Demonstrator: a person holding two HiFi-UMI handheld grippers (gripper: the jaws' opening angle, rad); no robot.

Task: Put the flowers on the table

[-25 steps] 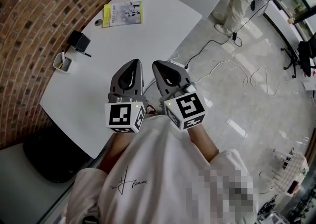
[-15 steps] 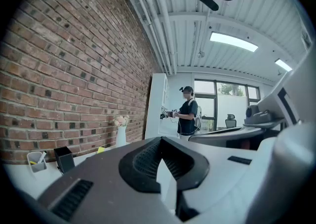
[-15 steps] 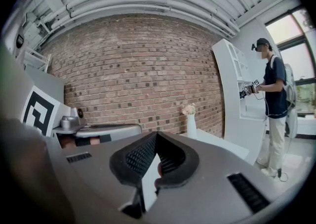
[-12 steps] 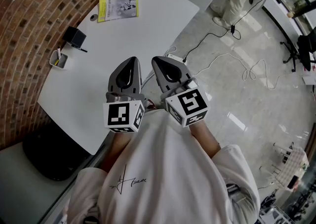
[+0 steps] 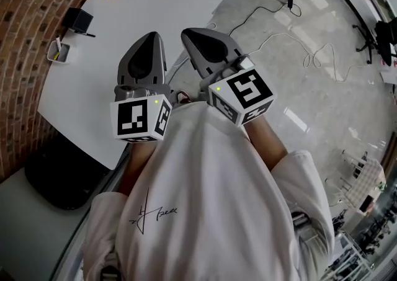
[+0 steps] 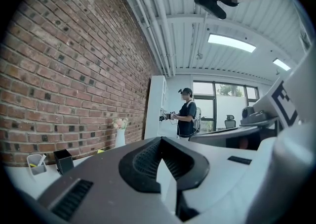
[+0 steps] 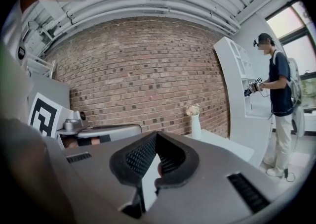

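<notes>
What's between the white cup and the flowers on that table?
A black box, then the edge of a yellow magazine; the left gripper view shows both.

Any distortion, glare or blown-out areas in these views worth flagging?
Head view: wide-angle bend curves the brick wall and the table edge; glare streaks on the glossy floor. Left gripper view: black round vignette, ceiling light panel blown out. Right gripper view: brick wall bows into an arc, window overexposed, vase sharp.

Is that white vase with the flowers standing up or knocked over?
Upright: the white vase stands straight on the white table by the brick wall, flowers at its top.
</notes>
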